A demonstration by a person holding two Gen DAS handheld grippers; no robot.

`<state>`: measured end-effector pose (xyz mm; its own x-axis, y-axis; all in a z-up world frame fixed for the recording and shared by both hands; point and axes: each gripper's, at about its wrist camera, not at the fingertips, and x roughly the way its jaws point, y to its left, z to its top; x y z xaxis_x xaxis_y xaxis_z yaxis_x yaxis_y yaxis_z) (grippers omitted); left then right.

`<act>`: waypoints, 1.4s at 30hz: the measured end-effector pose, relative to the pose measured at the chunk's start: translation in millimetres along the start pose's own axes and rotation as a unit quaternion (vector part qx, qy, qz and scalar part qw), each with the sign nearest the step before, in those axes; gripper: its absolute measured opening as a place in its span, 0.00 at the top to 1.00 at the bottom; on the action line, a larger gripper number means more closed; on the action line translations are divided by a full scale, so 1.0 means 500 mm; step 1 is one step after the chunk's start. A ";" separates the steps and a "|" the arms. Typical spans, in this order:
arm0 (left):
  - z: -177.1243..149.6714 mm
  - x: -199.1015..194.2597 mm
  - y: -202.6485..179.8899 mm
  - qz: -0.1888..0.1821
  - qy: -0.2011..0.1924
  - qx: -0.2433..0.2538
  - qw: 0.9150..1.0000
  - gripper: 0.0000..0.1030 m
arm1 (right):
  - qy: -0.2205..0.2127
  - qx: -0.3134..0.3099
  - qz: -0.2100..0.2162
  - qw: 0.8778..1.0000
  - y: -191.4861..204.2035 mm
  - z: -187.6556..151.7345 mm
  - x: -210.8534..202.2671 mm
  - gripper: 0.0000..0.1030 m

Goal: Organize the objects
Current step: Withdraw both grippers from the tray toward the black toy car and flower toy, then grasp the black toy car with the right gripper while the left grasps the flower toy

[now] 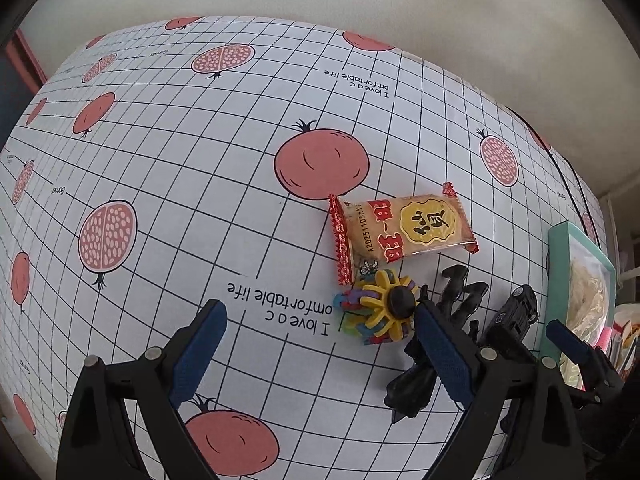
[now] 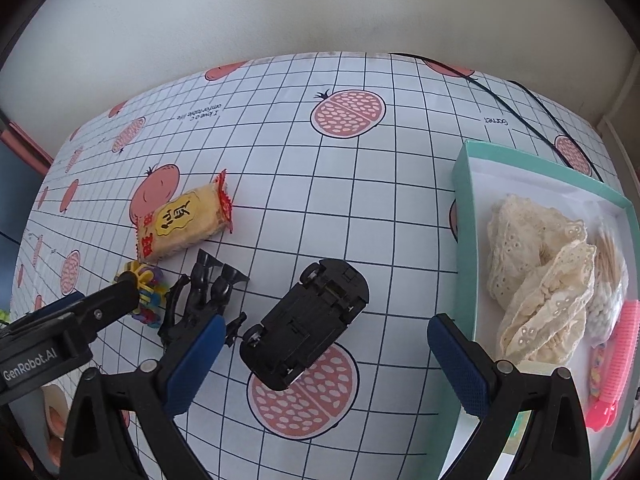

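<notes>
A yellow snack packet (image 1: 404,228) (image 2: 184,224) with red ends lies flat on the tablecloth. Just below it sits a colourful spiky toy (image 1: 380,308) (image 2: 146,292), then a black plastic figure (image 1: 452,296) (image 2: 204,292) and a black toy car (image 1: 516,312) (image 2: 308,320) lying upside down. My left gripper (image 1: 322,344) is open with nothing between its fingers; its right fingertip is beside the spiky toy. My right gripper (image 2: 328,360) is open, low over the table, with the car just ahead between its fingers.
A teal box (image 2: 466,216) (image 1: 560,264) stands at the right, holding cream lace cloth (image 2: 536,280), a bag of cotton swabs (image 2: 608,280) and a pink comb (image 2: 616,360). The grid tablecloth (image 1: 200,168) with fruit prints runs left and back to a pale wall.
</notes>
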<state>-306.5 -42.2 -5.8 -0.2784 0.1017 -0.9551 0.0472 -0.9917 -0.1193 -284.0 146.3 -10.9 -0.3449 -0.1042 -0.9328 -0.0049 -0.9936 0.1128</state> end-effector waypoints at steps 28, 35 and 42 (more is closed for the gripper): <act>-0.013 0.010 -0.011 -0.024 -0.011 -0.012 1.000 0.33 | 0.001 0.006 0.006 1.000 -0.025 0.002 0.003 0.61; -0.017 0.020 -0.006 -0.025 -0.002 -0.020 0.999 0.48 | 0.000 0.008 0.007 1.000 -0.029 0.000 0.002 0.65; -0.019 0.029 0.006 -0.025 0.004 -0.031 0.999 0.64 | 0.000 0.004 0.004 1.000 -0.027 -0.003 0.001 0.65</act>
<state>-301.2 -42.8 -22.6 -0.2735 0.1529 -0.9497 0.0931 -0.9784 -0.1843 -282.7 159.7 -13.3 -0.3453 -0.1117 -0.9318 -0.0090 -0.9925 0.1223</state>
